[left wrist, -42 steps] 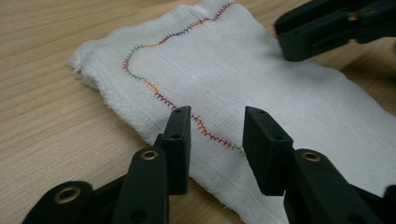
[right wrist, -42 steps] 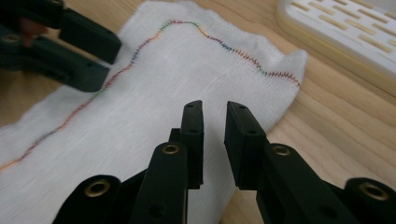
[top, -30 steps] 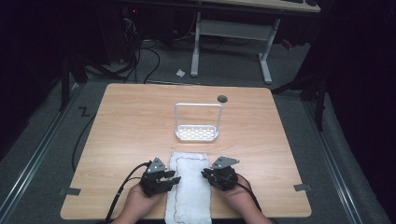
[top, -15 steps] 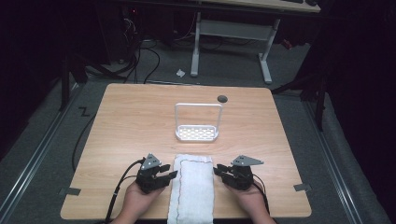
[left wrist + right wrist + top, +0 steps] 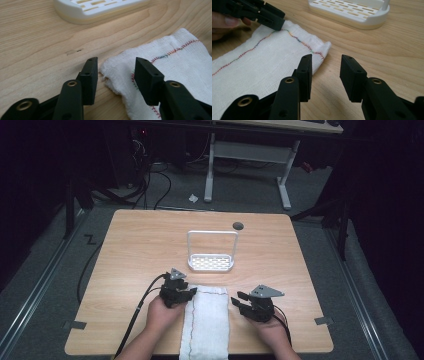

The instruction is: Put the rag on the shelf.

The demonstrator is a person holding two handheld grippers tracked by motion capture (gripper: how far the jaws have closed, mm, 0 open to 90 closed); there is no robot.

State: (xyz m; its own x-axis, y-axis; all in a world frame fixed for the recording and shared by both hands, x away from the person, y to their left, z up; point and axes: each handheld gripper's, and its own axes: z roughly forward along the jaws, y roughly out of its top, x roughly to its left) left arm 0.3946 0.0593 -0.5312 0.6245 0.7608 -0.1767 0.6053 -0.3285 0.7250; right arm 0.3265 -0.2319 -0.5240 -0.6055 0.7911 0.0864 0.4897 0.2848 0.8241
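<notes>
A white towel [image 5: 206, 320] with a multicoloured stitched hem lies lengthwise at the table's front edge. My left gripper [image 5: 192, 293] is at the towel's far left corner. In the left gripper view its jaws [image 5: 116, 72] stand open, having just widened, and the frayed towel corner [image 5: 112, 66] lies loose between them. My right gripper [image 5: 237, 299] is just right of the towel's far right corner. Its jaws [image 5: 325, 72] have just been opening and have bare wood between them, with the towel [image 5: 262, 65] beside its left finger.
A white slotted rack [image 5: 211, 262] with a tall wire handle stands at the table's middle, just beyond the towel. A dark round spot [image 5: 238, 225] marks the table's far side. Black cables trail from both grippers over the front edge.
Both grippers left the towel's far edge and moved apart. The right one stayed out to the right with its jaws opening. The left one then moved back to the towel's left corner.
</notes>
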